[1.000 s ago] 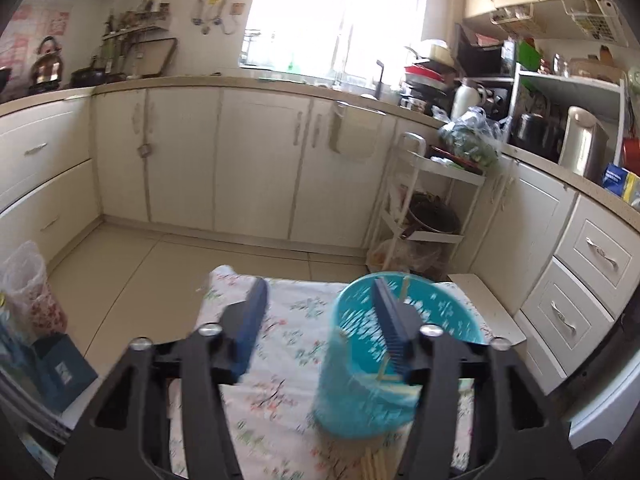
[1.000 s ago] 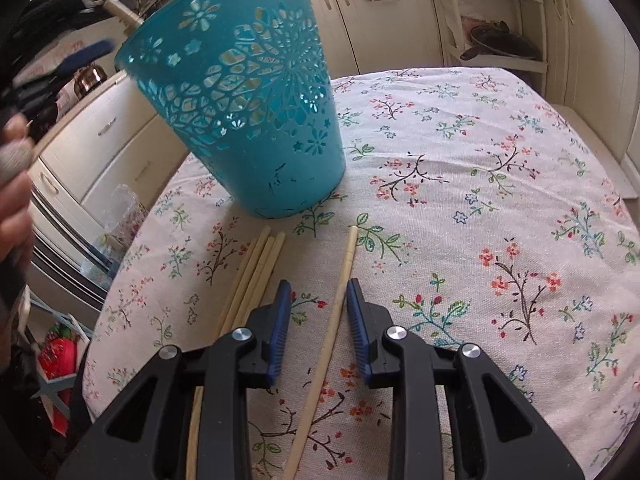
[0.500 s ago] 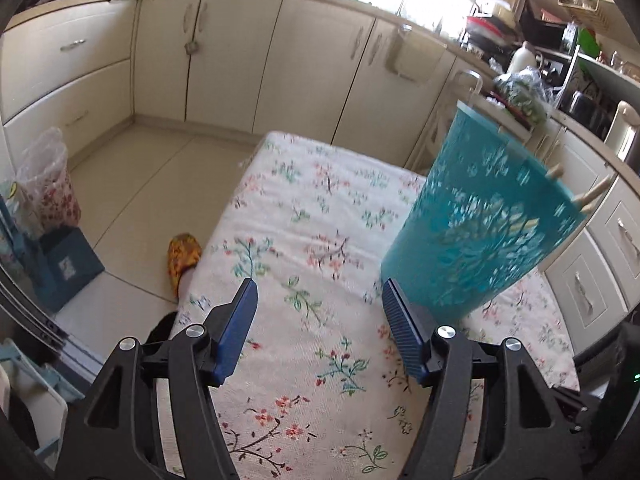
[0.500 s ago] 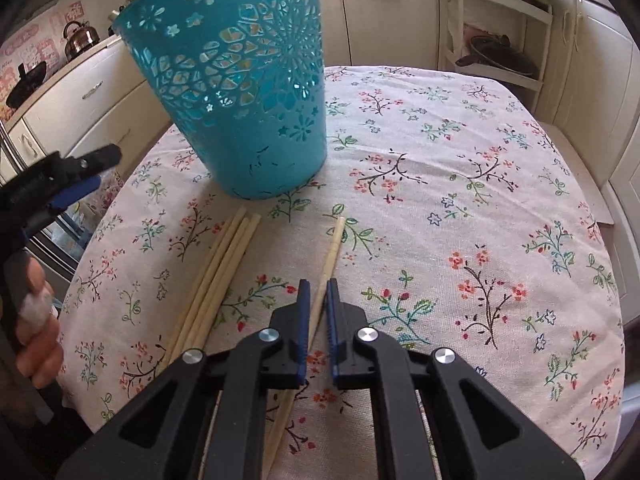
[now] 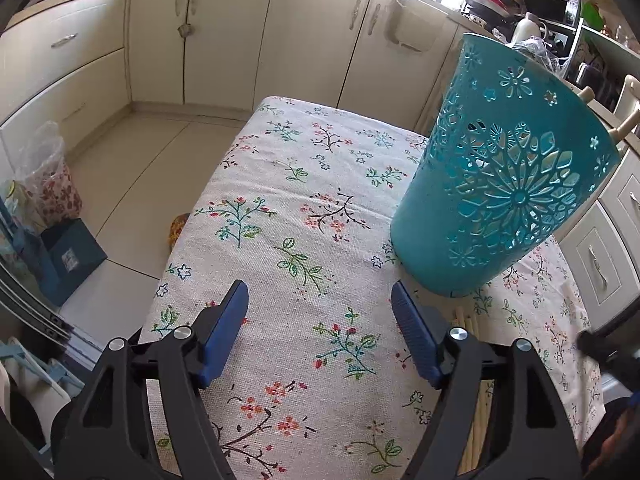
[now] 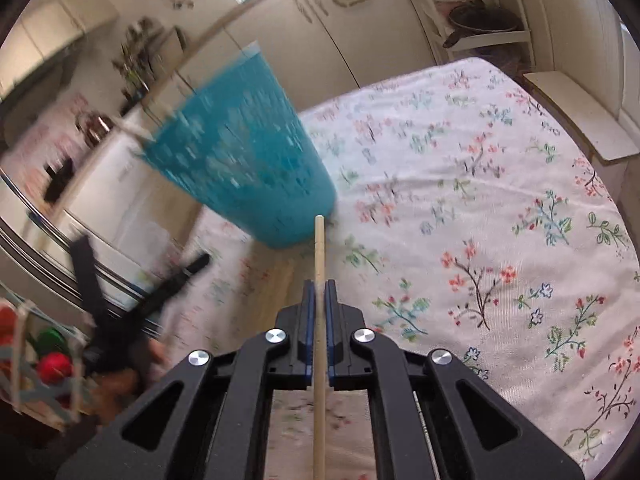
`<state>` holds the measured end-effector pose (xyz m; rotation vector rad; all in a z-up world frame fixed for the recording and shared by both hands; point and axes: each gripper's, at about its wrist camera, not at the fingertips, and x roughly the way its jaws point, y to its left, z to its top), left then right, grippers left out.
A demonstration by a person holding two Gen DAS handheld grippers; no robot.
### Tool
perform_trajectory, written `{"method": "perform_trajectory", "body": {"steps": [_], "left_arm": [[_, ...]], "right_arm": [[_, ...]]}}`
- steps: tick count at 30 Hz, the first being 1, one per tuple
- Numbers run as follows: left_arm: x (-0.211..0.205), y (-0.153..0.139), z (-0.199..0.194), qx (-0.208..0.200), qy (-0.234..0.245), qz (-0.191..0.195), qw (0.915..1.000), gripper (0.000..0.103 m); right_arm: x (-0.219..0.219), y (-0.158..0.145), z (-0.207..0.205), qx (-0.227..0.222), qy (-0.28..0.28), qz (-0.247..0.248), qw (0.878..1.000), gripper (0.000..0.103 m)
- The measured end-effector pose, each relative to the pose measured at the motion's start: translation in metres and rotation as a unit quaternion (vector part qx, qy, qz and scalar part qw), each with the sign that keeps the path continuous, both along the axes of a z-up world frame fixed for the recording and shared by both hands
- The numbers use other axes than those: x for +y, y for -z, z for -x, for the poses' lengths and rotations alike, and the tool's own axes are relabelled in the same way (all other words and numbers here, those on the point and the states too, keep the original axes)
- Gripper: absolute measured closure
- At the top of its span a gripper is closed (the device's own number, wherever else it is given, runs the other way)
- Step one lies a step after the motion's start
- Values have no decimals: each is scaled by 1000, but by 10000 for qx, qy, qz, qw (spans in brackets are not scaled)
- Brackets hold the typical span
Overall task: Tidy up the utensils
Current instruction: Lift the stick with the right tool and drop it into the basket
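A teal perforated holder point(image 5: 500, 184) stands on the floral tablecloth point(image 5: 304, 216), with chopstick ends point(image 5: 620, 128) poking above its rim. It is blurred in the right wrist view point(image 6: 240, 160). My right gripper point(image 6: 319, 292) is shut on a single wooden chopstick point(image 6: 319, 248), lifted off the cloth, its tip pointing at the holder's base. My left gripper point(image 5: 320, 316) is open and empty, low over the cloth left of the holder. Several more chopsticks point(image 5: 472, 324) lie on the cloth beside its right finger.
Cream kitchen cabinets point(image 5: 224, 36) surround the table. A plastic bag point(image 5: 48, 184) and a blue box point(image 5: 68, 252) sit on the floor at left. The other gripper point(image 6: 120, 300) shows blurred in the right wrist view. A shelf rack point(image 6: 480, 20) stands behind the table.
My right gripper closed on the single chopstick and lifted it off the cloth, swinging toward the holder. My left gripper came down from above the holder to low over the table.
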<state>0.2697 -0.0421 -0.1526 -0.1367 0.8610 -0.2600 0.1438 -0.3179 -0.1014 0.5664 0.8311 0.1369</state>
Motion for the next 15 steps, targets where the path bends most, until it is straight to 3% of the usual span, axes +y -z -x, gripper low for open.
{"method": "perform_trajectory", "body": {"steps": [4, 8, 12, 15], "left_arm": [[1, 1, -1, 44, -12, 55, 10000, 33], [-1, 1, -2, 14, 17, 21, 10000, 33], [1, 2, -2, 39, 12, 72, 10000, 32], [3, 3, -3, 69, 1, 158, 9999, 32]], "right_arm": [[-5, -55, 0, -739, 21, -251, 9970, 97], [4, -118, -22, -1756, 124, -191, 9842, 97], [21, -149, -66, -2480, 405, 164, 9678, 97], [27, -153, -98, -2697, 694, 459, 9593, 97]]}}
